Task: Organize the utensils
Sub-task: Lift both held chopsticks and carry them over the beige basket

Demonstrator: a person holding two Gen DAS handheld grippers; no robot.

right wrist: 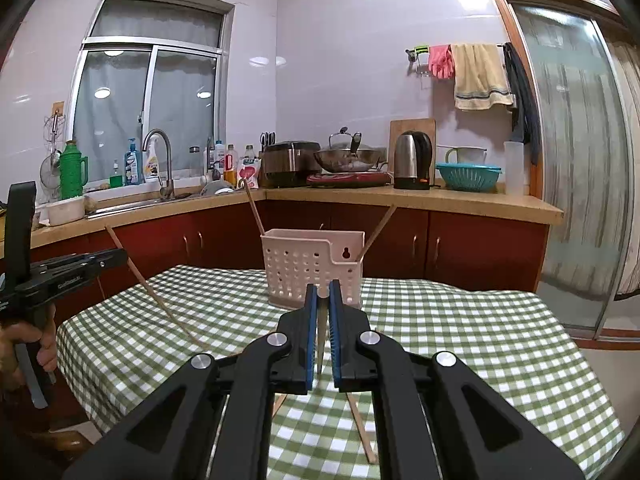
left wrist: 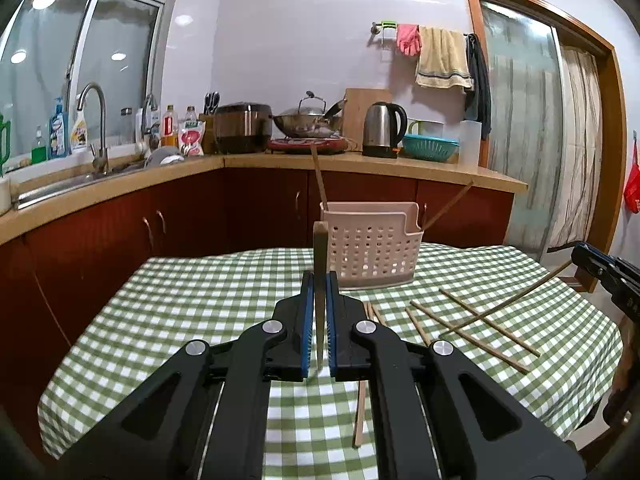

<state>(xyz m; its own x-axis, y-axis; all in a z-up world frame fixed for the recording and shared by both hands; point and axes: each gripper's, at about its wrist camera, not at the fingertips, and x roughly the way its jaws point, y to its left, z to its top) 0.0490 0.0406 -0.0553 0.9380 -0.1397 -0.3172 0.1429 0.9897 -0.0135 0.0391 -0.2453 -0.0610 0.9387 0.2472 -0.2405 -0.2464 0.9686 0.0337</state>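
**Both grippers clamped on chopsticks, basket ahead**

Left gripper (left wrist: pixel 320 280): blue ribbed pads pinched on a thin wooden chopstick (left wrist: pixel 320 248), held roughly upright, squared tip poking above the fingertips. Right gripper (right wrist: pixel 323 292): same black body and blue pads, closed on another chopstick (right wrist: pixel 321 332), seen edge-on between the pads.

Pale pink plastic basket (left wrist: pixel 372 248), rectangular, perforated walls, stepped rim, stands just beyond the fingertips in both views. Two chopsticks (left wrist: pixel 319 178) already lean in it, one at each end. Table wears a green-white gingham cloth (left wrist: pixel 200 300), soft, draped over the edges.

Left view only: several loose chopsticks (left wrist: pixel 476 328) lying crossed on the cloth, right of the fingers, and one more (left wrist: pixel 360 416) under the right finger. The right gripper's stick angles in from the frame's right edge.

Right view only: keyhole hanger slot on the basket wall, the left gripper from the side at far left with its chopstick slanting down to the cloth, and the person's hand (right wrist: pixel 24 344) on its handle. Two sticks (right wrist: pixel 362 428) show below the fingers.
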